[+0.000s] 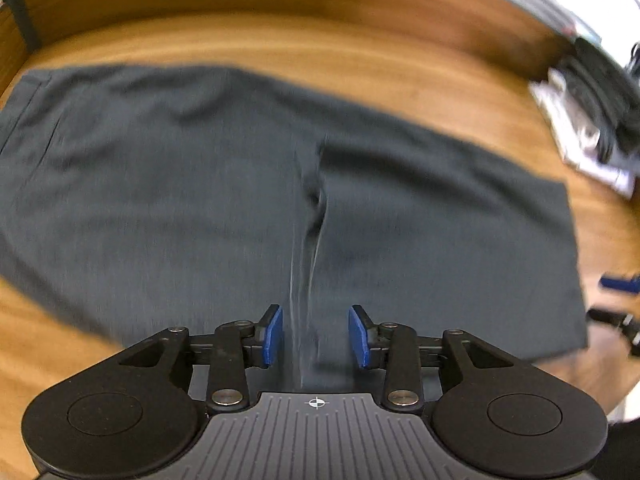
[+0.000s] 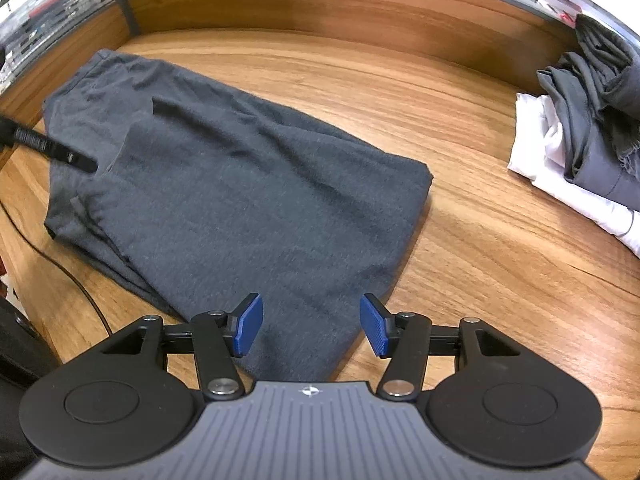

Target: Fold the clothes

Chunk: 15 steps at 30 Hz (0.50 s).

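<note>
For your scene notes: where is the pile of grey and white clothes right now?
In the right wrist view, the pile of clothes sits at the far right of the wooden table, apart from the dark grey garment spread at centre-left.

- Left gripper (image 1: 316, 336): matte black linkage arms carry two flat blue pads (image 1: 273, 336), pinned with silver screws either side of a grey ribbed centre plate.
- A small white crosshair mark sits at the plate's front edge; round black discs flank the plate.
- Right gripper (image 2: 311, 330): the same build, with black arms, silver pivot screws and grey ribbed plate bearing a crosshair; the texture on its blue pads (image 2: 374, 330) shows more sharply.
</note>
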{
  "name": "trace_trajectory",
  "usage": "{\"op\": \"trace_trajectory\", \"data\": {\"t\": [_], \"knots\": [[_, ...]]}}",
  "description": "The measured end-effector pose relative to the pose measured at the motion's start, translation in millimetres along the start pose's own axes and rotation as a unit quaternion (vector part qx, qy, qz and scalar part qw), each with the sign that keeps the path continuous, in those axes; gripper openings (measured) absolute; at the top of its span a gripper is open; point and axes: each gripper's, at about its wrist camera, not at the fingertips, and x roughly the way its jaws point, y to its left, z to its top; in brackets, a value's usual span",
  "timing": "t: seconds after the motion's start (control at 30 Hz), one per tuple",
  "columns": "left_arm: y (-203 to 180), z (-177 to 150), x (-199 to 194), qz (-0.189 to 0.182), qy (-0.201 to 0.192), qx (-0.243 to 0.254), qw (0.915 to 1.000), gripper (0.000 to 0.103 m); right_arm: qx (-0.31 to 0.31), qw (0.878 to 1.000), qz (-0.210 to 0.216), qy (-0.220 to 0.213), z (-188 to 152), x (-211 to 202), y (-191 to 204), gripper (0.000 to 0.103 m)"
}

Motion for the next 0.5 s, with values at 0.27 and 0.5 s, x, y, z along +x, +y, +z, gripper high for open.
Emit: {"op": "trace_trajectory", "data": {"t": [0.27,0.5], "knots": [[5.0,-21.8,12.5,0.004,0.006,-0.046,0.9989,0.029,-0.043,0.999,0.006,-0.001,9.0,2.0,5.6,0.062],[11.3,-41.1,3.5,0.015,-0.003,-0.092,0.9956,0.028,-0.084,0.996,0.024,-0.028,55.1,9.0,16.2,0.062]]}}
